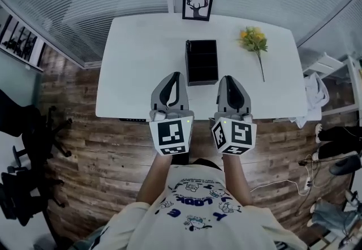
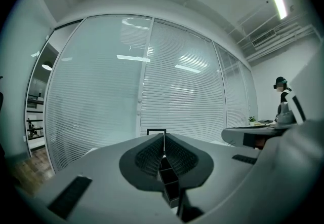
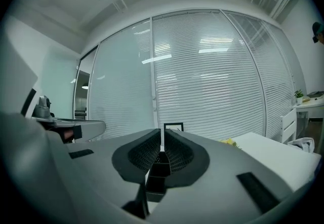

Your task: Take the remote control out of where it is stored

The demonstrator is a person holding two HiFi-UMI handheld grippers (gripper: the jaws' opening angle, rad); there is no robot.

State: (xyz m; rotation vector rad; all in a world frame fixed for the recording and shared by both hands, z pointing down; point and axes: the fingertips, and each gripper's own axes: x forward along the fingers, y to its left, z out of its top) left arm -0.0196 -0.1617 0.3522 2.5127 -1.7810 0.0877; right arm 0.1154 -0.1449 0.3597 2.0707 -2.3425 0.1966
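Your left gripper [image 1: 175,74] and right gripper [image 1: 227,78] are both held out level over the near part of the white table [image 1: 136,56], side by side and apart. Both are clenched and empty: each gripper view shows its ribbed pads brought together with nothing gripped.

A black box [image 1: 188,63] with open compartments stands upright at the middle of the table, running away from you. Its near end lies between your two grippers, just ahead of their tips, and neither gripper touches it. In the left gripper view [image 2: 163,139] the box [image 2: 170,183] shows low, just past the closed jaws; the same holds for the right gripper view [image 3: 162,139].

The remote control cannot be made out. The compartments are too dark to tell whether it sits in the box.

A framed picture [image 1: 198,4] stands at the far edge, and yellow flowers [image 1: 253,39] lie to the right.
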